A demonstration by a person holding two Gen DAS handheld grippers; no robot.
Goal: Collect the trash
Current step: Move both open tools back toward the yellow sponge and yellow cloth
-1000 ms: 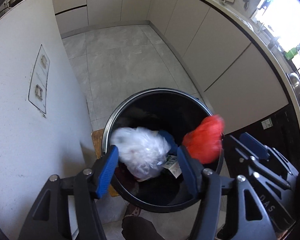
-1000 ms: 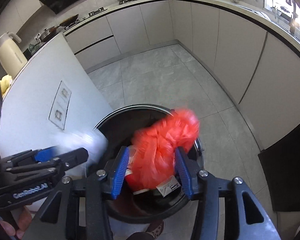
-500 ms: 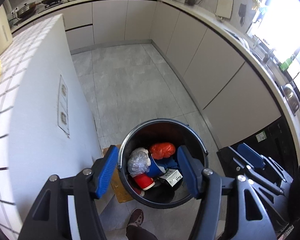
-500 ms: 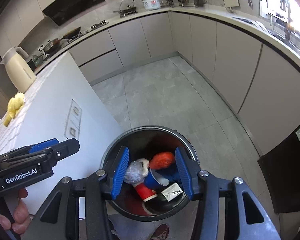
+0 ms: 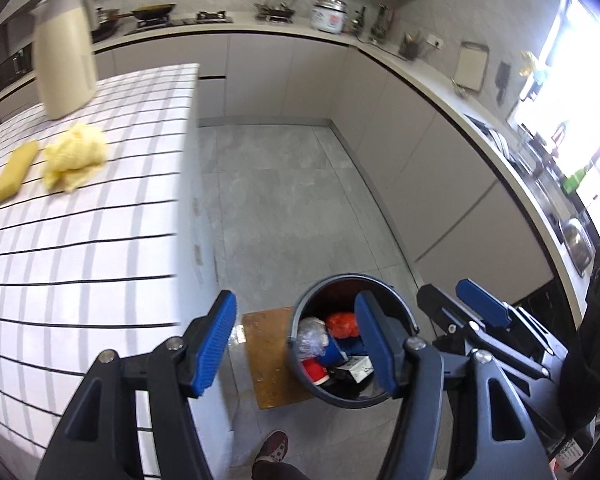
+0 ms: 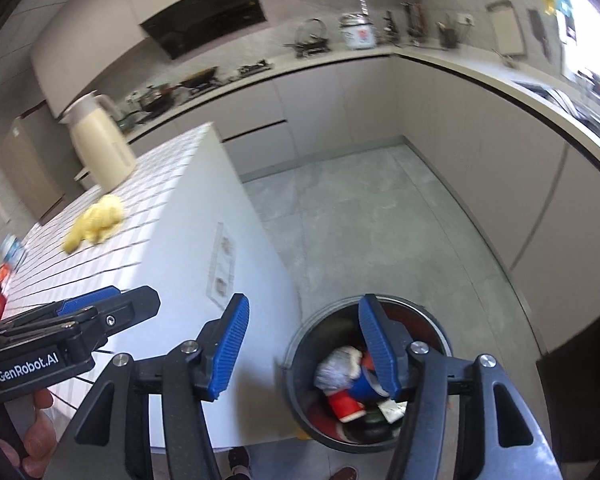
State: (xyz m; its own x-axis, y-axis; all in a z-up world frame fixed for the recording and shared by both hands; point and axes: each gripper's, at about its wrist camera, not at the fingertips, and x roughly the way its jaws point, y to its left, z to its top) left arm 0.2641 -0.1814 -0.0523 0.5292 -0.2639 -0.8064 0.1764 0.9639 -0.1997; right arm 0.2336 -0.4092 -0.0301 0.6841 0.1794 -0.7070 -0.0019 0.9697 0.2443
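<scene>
On the tiled counter (image 5: pixel 80 248), left of the trash bin (image 5: pixel 300 316), you have a cream jug (image 5: pixel 64 52) standing at the far end, with a crumpled yellow wad (image 5: pixel 74 158) and a yellow strip (image 5: pixel 16 170) lying nearer to you. Your left gripper (image 5: pixel 296 340) hangs above the counter's edge and the bin, jaws wide apart and holding nothing. The bin stands on the floor just beside the counter's end wall, next to a brown mat (image 5: pixel 268 356), and holds a white bag (image 5: pixel 312 334), a red bag (image 5: pixel 342 324) and a red cup (image 5: pixel 316 370). Your right gripper (image 6: pixel 302 350), right of the left one, is empty and its jaws are opening above the bin.
</scene>
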